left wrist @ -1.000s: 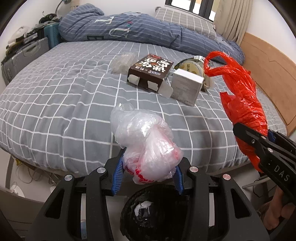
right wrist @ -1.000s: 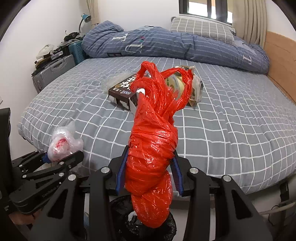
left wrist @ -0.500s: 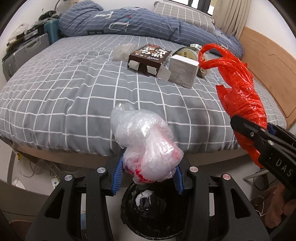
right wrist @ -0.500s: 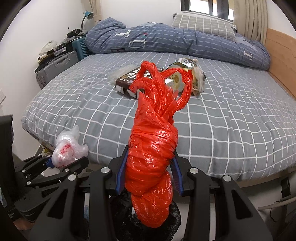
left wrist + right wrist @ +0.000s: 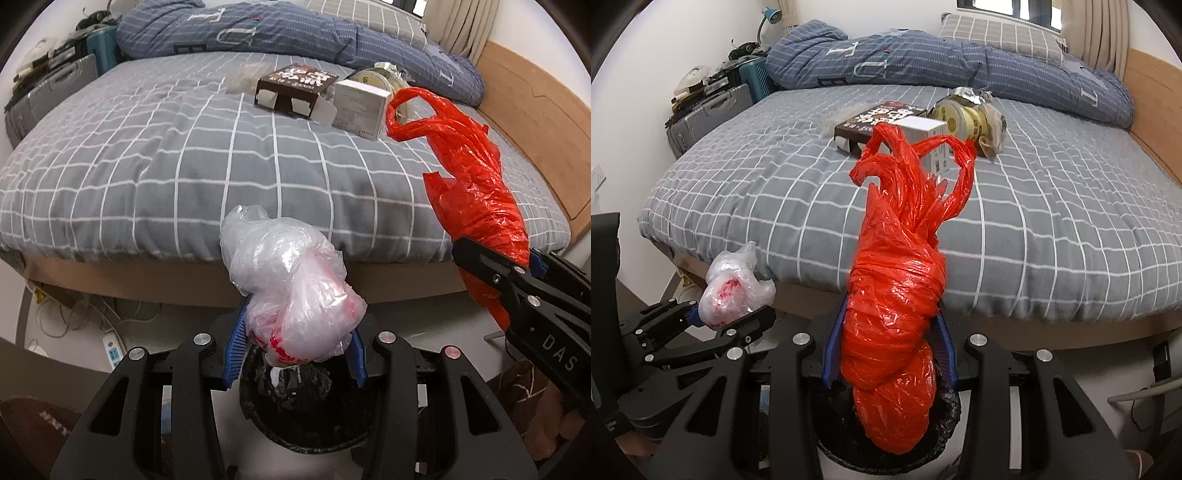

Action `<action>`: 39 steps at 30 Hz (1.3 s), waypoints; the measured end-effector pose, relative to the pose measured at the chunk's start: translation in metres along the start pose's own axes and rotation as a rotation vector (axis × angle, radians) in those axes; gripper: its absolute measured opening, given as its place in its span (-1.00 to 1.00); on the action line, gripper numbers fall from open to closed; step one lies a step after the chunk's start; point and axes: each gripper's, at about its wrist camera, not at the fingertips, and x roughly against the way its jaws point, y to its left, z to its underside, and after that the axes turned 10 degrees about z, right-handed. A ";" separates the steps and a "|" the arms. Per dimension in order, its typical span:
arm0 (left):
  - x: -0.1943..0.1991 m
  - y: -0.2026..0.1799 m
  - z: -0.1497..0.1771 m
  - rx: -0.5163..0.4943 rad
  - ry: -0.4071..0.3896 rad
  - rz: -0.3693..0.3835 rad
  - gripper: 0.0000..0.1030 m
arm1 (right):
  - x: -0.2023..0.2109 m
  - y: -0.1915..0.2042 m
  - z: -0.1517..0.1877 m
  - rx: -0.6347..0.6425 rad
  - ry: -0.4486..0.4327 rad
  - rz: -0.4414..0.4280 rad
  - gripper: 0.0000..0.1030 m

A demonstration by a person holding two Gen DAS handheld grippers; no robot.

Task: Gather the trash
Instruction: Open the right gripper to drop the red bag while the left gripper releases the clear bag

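My left gripper (image 5: 295, 350) is shut on a crumpled clear plastic bag with red print (image 5: 291, 291), held just above a black-lined trash bin (image 5: 295, 417) on the floor. My right gripper (image 5: 888, 345) is shut on a knotted red plastic bag (image 5: 897, 310), whose lower end hangs over the bin's rim (image 5: 949, 410). From the left wrist the red bag (image 5: 476, 192) and right gripper (image 5: 517, 277) appear at right. From the right wrist the clear bag (image 5: 733, 288) and left gripper (image 5: 713, 321) appear at lower left.
Beyond the bin lies a bed with a grey checked cover (image 5: 147, 147). On it sit a dark brown carton (image 5: 295, 86), a white box (image 5: 362, 105), a yellow round tub (image 5: 960, 118) and a clear wrapper (image 5: 243, 75). Suitcases (image 5: 709, 114) stand left; a power strip (image 5: 112, 352) lies underneath.
Both grippers, still holding their bags, have pulled back from the bed and sunk toward the bin. The bin's opening now shows more fully under them, and the bed looks farther away.
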 end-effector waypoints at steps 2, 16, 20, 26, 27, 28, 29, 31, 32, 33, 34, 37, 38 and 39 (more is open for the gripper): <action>0.001 0.002 0.004 0.008 0.007 0.001 -0.15 | 0.001 0.000 0.006 -0.007 0.011 -0.003 -0.23; -0.014 0.011 0.043 0.016 0.108 -0.005 -0.15 | -0.019 0.008 0.057 0.016 0.141 0.013 -0.23; -0.030 0.018 0.049 0.026 0.145 -0.002 -0.15 | -0.040 0.008 0.068 0.017 0.199 0.013 -0.23; -0.057 0.026 0.051 0.036 0.180 -0.004 -0.15 | -0.061 0.017 0.074 0.036 0.252 -0.013 -0.23; -0.060 0.028 0.051 0.037 0.186 -0.006 -0.15 | -0.064 0.018 0.074 0.039 0.260 -0.016 -0.23; -0.064 0.030 0.052 0.041 0.194 -0.009 -0.15 | -0.069 0.020 0.075 0.044 0.271 -0.018 -0.23; -0.067 0.031 0.053 0.045 0.199 -0.010 -0.15 | -0.075 0.023 0.075 0.049 0.282 -0.021 -0.22; -0.073 0.036 0.054 0.053 0.212 -0.018 -0.15 | -0.082 0.027 0.076 0.056 0.296 -0.026 -0.22; -0.075 0.038 0.055 0.048 0.214 -0.031 -0.15 | -0.086 0.030 0.077 0.061 0.300 -0.031 -0.22; -0.078 0.040 0.056 0.042 0.218 -0.042 -0.15 | -0.089 0.031 0.077 0.066 0.304 -0.034 -0.21; -0.080 0.043 0.057 0.046 0.225 -0.045 -0.15 | -0.093 0.035 0.078 0.076 0.311 -0.038 -0.21; -0.081 0.052 0.060 0.055 0.225 -0.062 -0.15 | -0.102 0.040 0.081 0.085 0.333 -0.047 -0.21; -0.080 0.056 0.061 0.064 0.225 -0.066 -0.15 | -0.104 0.042 0.082 0.088 0.341 -0.050 -0.21; -0.079 0.061 0.062 0.072 0.227 -0.070 -0.15 | -0.106 0.045 0.083 0.091 0.348 -0.055 -0.21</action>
